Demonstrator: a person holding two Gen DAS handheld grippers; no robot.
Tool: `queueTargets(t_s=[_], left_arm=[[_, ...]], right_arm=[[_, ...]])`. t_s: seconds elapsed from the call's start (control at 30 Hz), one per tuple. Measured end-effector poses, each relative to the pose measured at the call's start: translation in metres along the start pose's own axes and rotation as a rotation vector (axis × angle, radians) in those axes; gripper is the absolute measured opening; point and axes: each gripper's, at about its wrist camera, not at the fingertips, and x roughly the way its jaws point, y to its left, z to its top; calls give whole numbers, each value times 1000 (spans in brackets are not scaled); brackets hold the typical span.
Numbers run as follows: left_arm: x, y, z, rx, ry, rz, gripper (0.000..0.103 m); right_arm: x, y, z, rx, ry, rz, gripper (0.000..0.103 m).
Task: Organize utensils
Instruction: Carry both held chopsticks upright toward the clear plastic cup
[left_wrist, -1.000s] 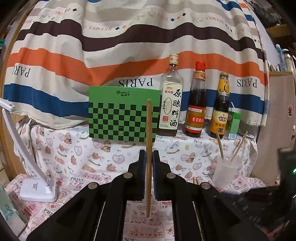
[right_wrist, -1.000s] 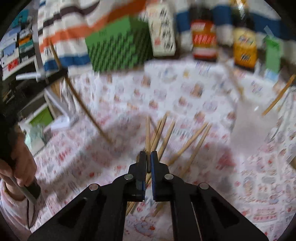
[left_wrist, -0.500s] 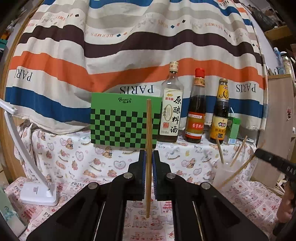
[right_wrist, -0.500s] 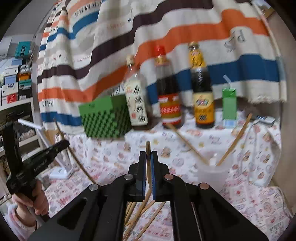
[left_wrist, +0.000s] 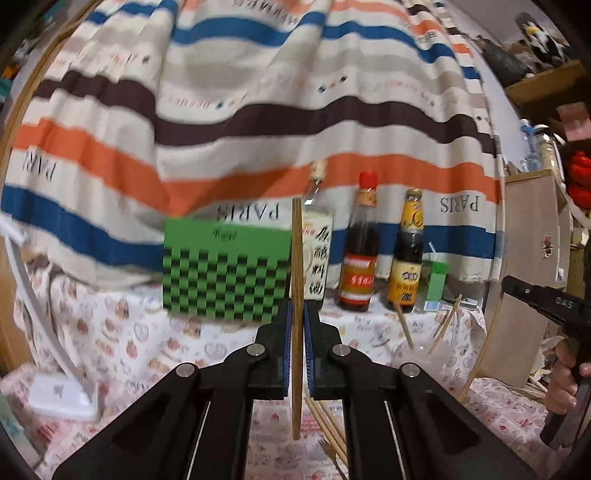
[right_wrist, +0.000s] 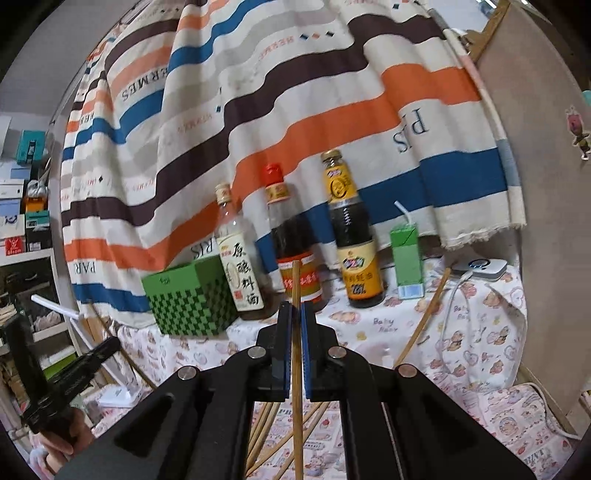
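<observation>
chopsticks are the matter here: each gripper has its fingers clamped on one stick, held upright so it can drop end-first into a holder. the left gripper (left_wrist: 296, 325) pinches a chopstick (left_wrist: 296, 258) near its middle, and the right gripper (right_wrist: 295, 321) does likewise with its own chopstick (right_wrist: 295, 369). loose chopsticks (right_wrist: 266, 424) lie fanned on the desk below the right gripper, not yet sorted. toward the desk's right edge a clear cup (left_wrist: 424, 354) already holds a few sticks, probably the destination. three sauce bottles (right_wrist: 288, 240) and a green checkered box (right_wrist: 188, 302) line the back edge, clear of the work.
</observation>
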Motion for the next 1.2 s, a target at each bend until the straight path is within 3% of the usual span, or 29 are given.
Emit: queueTargets(t_s=[0.13,0.23,0.63,0.97,1.2], left_arm=[[14,-18,11,24,29,-17,6],[23,-33,26,17,53,-75,6],[73,-124,72,19,135,-293,6],[149,-167,74,-40,140,-287,6],[169,-191,57,21,115,-260,6]], right_arm=[[6,-8,5,2,8,-31,5],[11,-14,16,12,32,-13,5],[18,-26,76,-10,-73,-109,5],[51,-55,94,24,-143,-189,5],[74,-83,85,58,-118,-230,5]])
